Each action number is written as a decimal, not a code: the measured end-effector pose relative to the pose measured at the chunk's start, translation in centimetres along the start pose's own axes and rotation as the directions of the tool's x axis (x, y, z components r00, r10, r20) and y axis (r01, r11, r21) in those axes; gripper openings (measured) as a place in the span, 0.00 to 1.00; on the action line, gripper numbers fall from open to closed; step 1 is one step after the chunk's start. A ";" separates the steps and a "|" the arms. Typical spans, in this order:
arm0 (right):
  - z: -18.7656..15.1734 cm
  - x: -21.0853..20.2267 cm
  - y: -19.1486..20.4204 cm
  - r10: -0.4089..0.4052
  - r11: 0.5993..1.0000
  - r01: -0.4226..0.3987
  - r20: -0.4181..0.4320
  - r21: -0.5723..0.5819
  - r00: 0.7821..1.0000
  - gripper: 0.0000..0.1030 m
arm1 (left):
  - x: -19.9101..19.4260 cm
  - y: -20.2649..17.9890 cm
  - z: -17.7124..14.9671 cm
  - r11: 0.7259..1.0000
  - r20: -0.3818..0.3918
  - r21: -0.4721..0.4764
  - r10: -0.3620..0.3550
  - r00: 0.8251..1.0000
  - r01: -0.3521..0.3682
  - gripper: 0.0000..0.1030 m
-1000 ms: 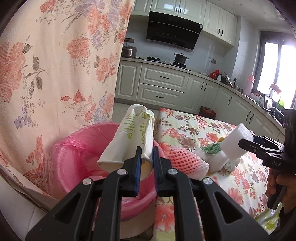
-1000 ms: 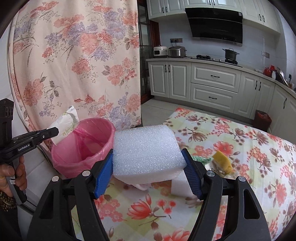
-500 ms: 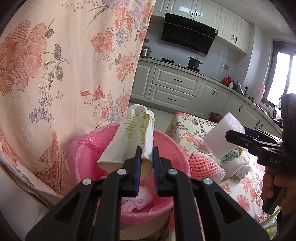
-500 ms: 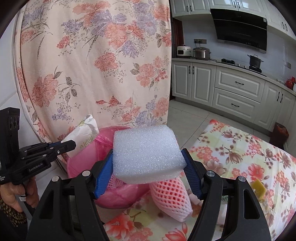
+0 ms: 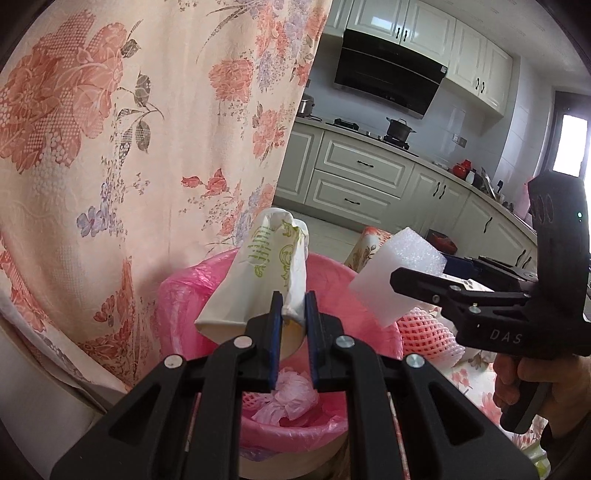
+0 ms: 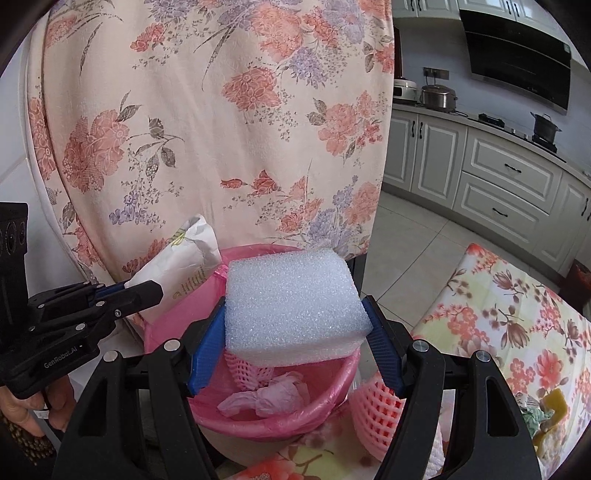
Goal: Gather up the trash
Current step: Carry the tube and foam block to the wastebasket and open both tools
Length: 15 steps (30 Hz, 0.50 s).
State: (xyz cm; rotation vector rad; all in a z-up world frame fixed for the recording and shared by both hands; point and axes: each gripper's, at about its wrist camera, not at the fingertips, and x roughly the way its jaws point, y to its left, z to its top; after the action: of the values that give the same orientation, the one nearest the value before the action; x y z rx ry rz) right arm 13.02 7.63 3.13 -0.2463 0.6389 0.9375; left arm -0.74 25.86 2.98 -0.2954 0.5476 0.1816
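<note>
This is a home kitchen. A black range hood (image 5: 388, 86) hangs under white wall cabinets (image 5: 436, 33), and directly below the hood a dark pot (image 5: 399, 129) sits on the gas hob. Cream base cabinets (image 5: 358, 181) with dark handles run beneath the hood and on round the corner to its right. Left of the hood, on the worktop, stand a steel cooker pot (image 6: 439, 98) and a rice cooker (image 6: 404, 90). The floor (image 6: 417, 254) in front of the cabinets is pale tile. Nearer, a flowered cloth covers the surface (image 6: 517, 314), and a floral curtain (image 5: 129, 129) hangs left of the hood.
</note>
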 end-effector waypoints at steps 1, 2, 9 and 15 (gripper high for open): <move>0.1 0.3 0.2 0.003 1.000 -0.003 -0.002 -0.005 1.000 0.65 | 0.0 0.1 0.0 1.000 0.001 -0.003 0.001 1.000 -0.001 0.12; 0.2 0.5 0.4 0.008 1.000 -0.008 -0.003 -0.009 1.000 0.65 | 0.0 0.1 0.0 1.000 0.001 -0.004 0.000 1.000 0.000 0.12; 0.8 1.4 0.9 -0.004 0.999 0.004 -0.007 -0.038 1.000 0.67 | 0.1 0.3 0.1 1.000 0.000 -0.008 0.002 1.000 -0.002 0.13; 0.4 1.5 0.0 -0.030 0.999 0.030 -0.012 -0.021 0.999 0.76 | 0.1 0.7 0.0 1.000 0.002 -0.020 0.003 1.000 -0.003 0.27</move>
State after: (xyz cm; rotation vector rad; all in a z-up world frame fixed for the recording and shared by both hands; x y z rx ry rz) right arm 13.82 8.85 2.48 -0.2796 0.6360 0.9146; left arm -0.83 26.53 2.83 -0.3137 0.5440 0.1902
